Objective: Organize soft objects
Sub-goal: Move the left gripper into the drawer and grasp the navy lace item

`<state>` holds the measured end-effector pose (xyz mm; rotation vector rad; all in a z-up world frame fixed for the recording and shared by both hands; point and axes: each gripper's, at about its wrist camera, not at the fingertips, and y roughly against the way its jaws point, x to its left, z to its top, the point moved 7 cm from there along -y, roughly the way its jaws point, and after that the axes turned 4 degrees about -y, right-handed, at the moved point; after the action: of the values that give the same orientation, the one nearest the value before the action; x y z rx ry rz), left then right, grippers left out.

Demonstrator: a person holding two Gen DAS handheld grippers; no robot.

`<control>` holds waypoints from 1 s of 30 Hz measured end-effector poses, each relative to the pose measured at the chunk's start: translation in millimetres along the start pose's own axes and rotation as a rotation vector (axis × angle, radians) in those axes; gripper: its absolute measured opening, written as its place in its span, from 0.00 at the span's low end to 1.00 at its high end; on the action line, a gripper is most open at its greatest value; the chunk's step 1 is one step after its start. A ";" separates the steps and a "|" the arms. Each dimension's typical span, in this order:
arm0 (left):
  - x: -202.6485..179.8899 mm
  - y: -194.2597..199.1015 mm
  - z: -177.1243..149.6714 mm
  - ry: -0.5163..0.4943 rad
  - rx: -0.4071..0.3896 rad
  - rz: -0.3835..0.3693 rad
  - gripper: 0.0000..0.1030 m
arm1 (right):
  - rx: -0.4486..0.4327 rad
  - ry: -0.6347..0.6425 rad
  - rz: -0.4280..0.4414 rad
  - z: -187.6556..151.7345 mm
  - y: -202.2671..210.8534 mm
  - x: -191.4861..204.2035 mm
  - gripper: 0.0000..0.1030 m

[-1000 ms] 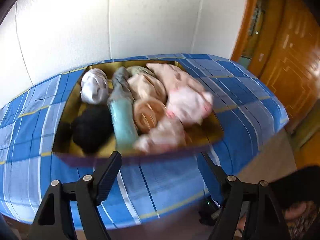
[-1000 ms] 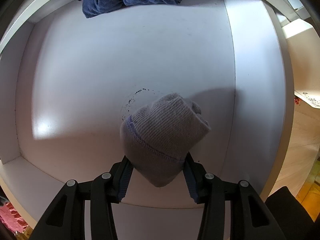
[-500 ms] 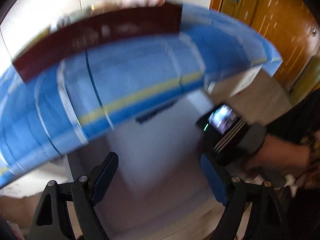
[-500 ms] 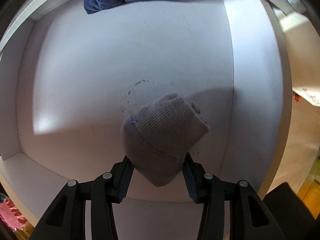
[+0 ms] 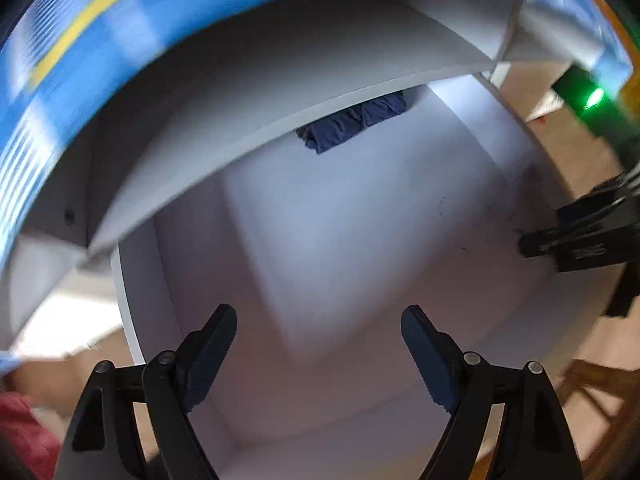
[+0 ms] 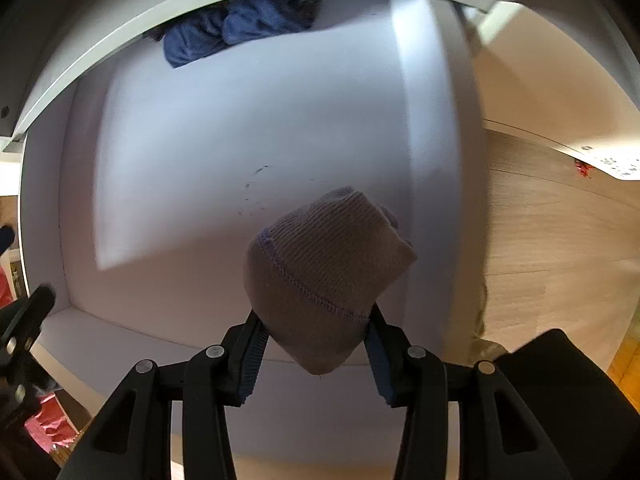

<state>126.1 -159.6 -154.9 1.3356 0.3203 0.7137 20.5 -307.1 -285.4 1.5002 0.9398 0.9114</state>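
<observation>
Two black two-finger grippers face a white drawer-like compartment [image 6: 248, 120] with smooth flat walls. The right gripper [image 6: 316, 334] is clamped on a rolled pale-lilac knitted sock bundle [image 6: 326, 280], its blue ribbed pads pressing the bundle from both sides. The bundle is a soft, rounded lump of fine ribbed knit, with a line of purple stitching curving across its cuff and a blunt folded end pointing down toward the camera. It hangs above the compartment's front edge, near the right-hand wall. At the far back of the compartment lies a crumpled dark-blue cloth [image 6: 236, 24], partly under the edge of a white shelf board [image 6: 100, 52]. Faint dark specks mark the white floor beside the bundle.

The left gripper [image 5: 318, 330] holds nothing, its fingers spread wide over the same white compartment [image 5: 340, 208]. Above it, blurred, runs the edge of a blue checked cloth with a yellow stripe [image 5: 120, 12]. The dark-blue cloth [image 5: 352, 122] shows at the back here too.
</observation>
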 end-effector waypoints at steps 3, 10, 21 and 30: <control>-13.2 -10.7 16.4 -0.116 -0.021 0.082 0.82 | 0.001 -0.020 -0.002 -1.5 -2.2 -2.5 0.45; -14.4 -50.4 46.2 -0.264 -0.023 0.194 0.82 | 0.011 0.010 0.002 -4.5 -11.5 4.5 0.45; -32.3 -99.8 96.4 -0.441 -0.042 0.151 0.80 | 0.017 0.043 -0.005 0.1 -15.2 8.3 0.45; -29.0 -116.0 101.9 -0.395 -0.131 0.197 0.80 | 0.023 0.023 0.055 0.8 -13.1 16.0 0.45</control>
<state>198.2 -263.9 -247.5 1.3591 -0.1737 0.6045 26.5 -291.5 -297.6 1.5445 0.9321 0.9623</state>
